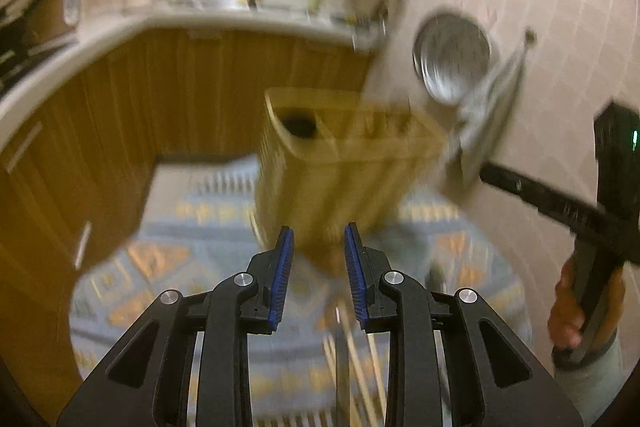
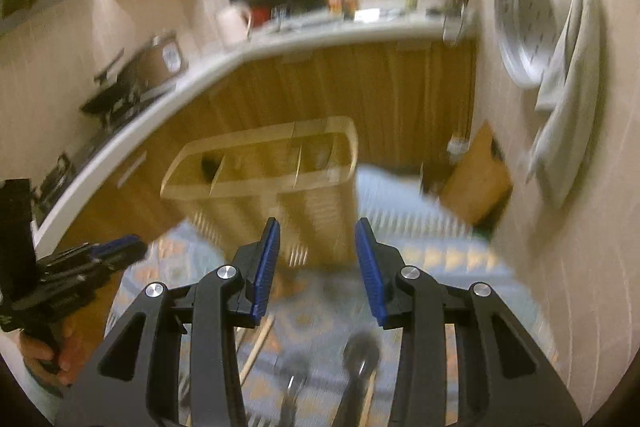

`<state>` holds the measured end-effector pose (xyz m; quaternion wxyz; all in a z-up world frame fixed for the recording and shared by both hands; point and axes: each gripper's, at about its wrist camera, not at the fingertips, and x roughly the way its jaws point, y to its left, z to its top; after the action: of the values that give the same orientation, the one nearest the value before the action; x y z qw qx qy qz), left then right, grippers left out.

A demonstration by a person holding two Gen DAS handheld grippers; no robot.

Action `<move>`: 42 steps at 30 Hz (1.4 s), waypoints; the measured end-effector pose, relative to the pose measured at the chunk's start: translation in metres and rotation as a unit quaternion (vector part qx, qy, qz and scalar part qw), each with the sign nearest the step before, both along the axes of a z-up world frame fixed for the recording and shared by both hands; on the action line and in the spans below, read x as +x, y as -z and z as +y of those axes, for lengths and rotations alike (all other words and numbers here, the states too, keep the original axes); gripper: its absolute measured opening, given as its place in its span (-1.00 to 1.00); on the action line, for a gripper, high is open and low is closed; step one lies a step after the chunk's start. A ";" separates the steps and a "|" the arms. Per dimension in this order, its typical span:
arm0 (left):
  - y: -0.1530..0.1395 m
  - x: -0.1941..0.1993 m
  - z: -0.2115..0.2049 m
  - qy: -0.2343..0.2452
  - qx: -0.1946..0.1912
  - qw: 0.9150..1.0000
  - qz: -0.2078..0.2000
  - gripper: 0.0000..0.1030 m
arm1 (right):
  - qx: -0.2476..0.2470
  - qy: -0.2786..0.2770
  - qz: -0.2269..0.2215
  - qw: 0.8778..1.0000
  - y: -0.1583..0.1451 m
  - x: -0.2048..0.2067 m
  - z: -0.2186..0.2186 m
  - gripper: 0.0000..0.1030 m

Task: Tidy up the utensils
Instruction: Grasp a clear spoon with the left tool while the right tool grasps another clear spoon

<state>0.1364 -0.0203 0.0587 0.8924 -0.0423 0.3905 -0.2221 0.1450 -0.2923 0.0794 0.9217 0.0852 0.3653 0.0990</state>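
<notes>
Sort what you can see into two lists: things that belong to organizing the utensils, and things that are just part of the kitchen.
Belongs to the job:
- divided utensil holder
- chopsticks
- dark utensils
- left gripper
- right gripper

Just lying about:
- wall clock
- hanging towel
- white mug
- patterned cloth

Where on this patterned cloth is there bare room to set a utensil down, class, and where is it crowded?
Free: the patterned cloth right of the yellow organizer, toward the tiled wall, and the strip on its left by the wooden cabinets. Crowded: the near edge, where chopsticks and dark utensils lie.
</notes>
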 end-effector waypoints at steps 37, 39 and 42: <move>0.098 0.010 -0.076 0.093 0.158 0.966 0.182 -0.80 | 0.031 -0.079 0.288 0.954 0.127 -0.015 0.036 -0.30; 0.098 0.007 -0.074 0.091 0.152 0.967 0.181 -0.80 | 0.021 -0.082 0.289 0.954 0.127 -0.015 0.040 -0.31; 0.099 0.004 -0.069 0.084 0.134 0.971 0.181 -0.80 | 0.005 -0.091 0.293 0.952 0.129 -0.016 0.049 -0.35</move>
<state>0.1407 -0.0891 -0.0398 0.7825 0.0713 0.5742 -0.2300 0.1293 -0.2436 -0.0492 0.7607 0.0811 0.6250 0.1552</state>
